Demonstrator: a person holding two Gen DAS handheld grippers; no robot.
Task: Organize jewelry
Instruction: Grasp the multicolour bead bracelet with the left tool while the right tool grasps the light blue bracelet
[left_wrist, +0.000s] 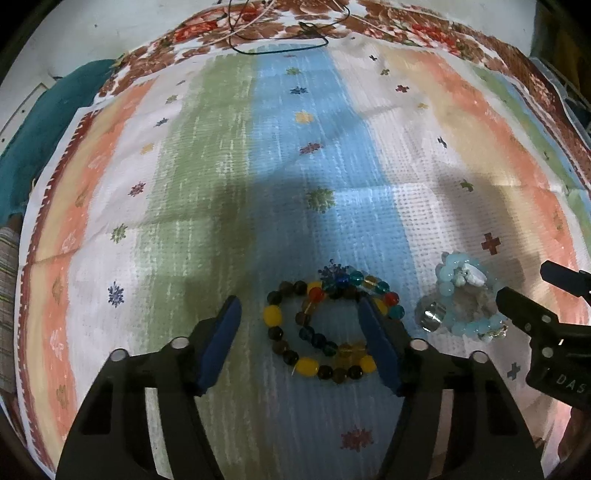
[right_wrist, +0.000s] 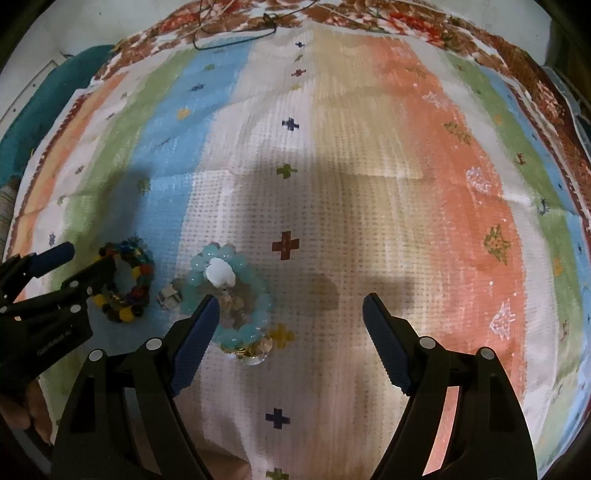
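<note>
Multicoloured bead bracelets (left_wrist: 321, 328) (yellow, brown, teal, red beads) lie in a pile on the striped cloth (left_wrist: 221, 166). My left gripper (left_wrist: 299, 306) is open, its blue-padded fingers on either side of this pile. A pale blue bead bracelet (right_wrist: 231, 295) with a white charm and clear beads lies to the right; it also shows in the left wrist view (left_wrist: 461, 295). My right gripper (right_wrist: 290, 304) is open and empty; its left finger sits at the pale blue bracelet's edge. The multicoloured pile (right_wrist: 127, 284) shows in the right wrist view beside the left gripper (right_wrist: 81, 260).
A thin dark cord (left_wrist: 280, 40) and a light cord lie at the far edge on a floral cloth (left_wrist: 406, 22). A teal fabric (left_wrist: 48, 110) lies at the left. The striped cloth spreads ahead and to the right (right_wrist: 406, 184).
</note>
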